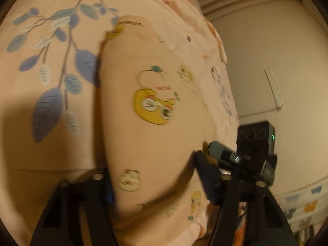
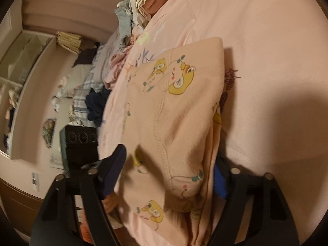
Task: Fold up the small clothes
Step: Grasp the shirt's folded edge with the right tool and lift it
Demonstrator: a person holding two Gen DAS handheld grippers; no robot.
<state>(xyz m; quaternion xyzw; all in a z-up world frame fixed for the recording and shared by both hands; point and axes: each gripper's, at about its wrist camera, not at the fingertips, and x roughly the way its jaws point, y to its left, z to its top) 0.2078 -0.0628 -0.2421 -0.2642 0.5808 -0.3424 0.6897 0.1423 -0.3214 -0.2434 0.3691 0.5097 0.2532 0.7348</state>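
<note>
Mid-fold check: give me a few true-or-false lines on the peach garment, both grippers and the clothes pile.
1. The peach garment is printed with yellow cartoon characters. True.
2. The right gripper is shut tight on nothing. False: its jaws stand wide apart, the garment between them.
3. The bedsheet shows blue leaves. True.
4. The clothes pile lies on the floor. False: it sits on the bed, beyond the garment.
5. The left gripper straddles the garment. True.

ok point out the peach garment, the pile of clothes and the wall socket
peach garment (image 2: 184, 123), right wrist view, middle panel beside the seam
pile of clothes (image 2: 141, 2), right wrist view, cream folds
wall socket (image 1: 274, 88), left wrist view, white faceplate
</note>
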